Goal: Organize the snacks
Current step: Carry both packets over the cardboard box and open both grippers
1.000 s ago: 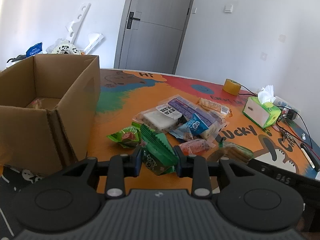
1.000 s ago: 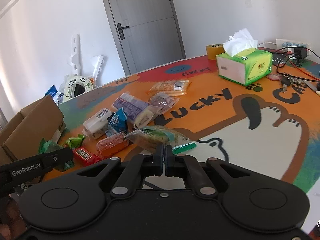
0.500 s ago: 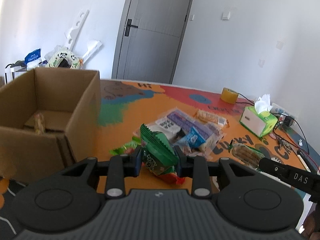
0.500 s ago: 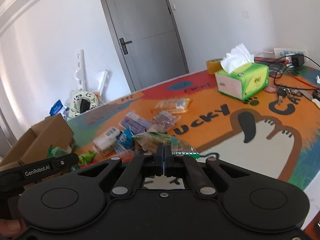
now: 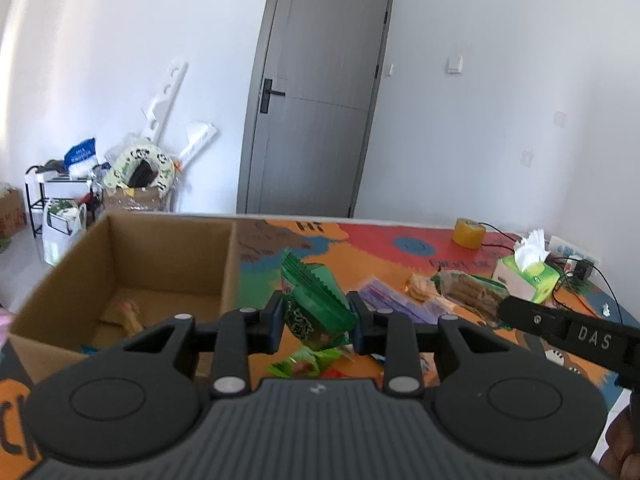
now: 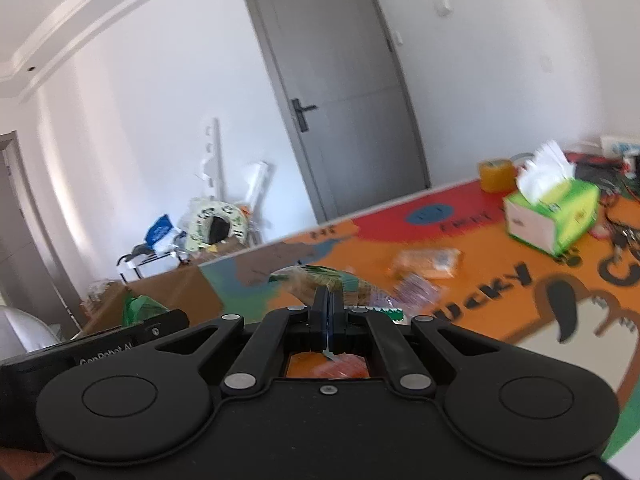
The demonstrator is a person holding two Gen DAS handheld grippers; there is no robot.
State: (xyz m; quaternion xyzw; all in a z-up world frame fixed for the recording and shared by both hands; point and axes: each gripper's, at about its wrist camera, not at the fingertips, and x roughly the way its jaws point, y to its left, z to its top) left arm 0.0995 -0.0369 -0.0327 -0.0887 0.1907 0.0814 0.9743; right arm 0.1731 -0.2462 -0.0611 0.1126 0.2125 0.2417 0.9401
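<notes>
White walls and a grey door (image 5: 316,100) are seen behind a colourful printed table (image 5: 360,240). A green snack bag (image 5: 316,304) is clamped between the pads of the left gripper (image 5: 316,320), held above the table just right of the open cardboard box (image 5: 168,256). A clear-wrapped biscuit pack (image 6: 320,280) is pinched at its thin edge by the nearly closed right gripper (image 6: 329,320). Both packets are judged light, crinkly and slippery, their contents crushable; they are best taken by the sealed edges. Other snacks (image 5: 384,300) are left scattered on the table.
</notes>
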